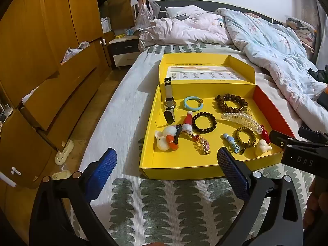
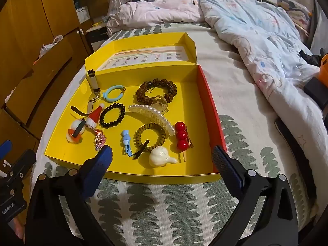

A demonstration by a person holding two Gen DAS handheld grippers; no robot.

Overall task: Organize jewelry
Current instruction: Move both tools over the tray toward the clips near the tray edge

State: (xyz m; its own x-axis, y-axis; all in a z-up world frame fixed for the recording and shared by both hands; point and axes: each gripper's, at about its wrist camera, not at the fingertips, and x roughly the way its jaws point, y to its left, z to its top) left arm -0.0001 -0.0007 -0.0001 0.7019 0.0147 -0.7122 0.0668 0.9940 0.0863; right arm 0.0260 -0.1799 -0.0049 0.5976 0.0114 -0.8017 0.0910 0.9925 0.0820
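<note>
Both grippers hang short of the box's [image 2: 131, 176] near wall, jaws fully spread and empty. The left gripper [image 1: 167, 162] faces the pom-pom clip [image 1: 167, 140] inside; the right gripper [image 2: 162, 160] is nearest the white clip [image 2: 161, 156], just past that wall.

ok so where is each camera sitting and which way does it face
left wrist: on the left gripper, looking down past its open jaws at the yellow box on the bed; the right gripper shows at the edge.
right wrist: on the right gripper, facing the same box; the left gripper shows beside it.
shared: the box and black bead bracelet.
</note>
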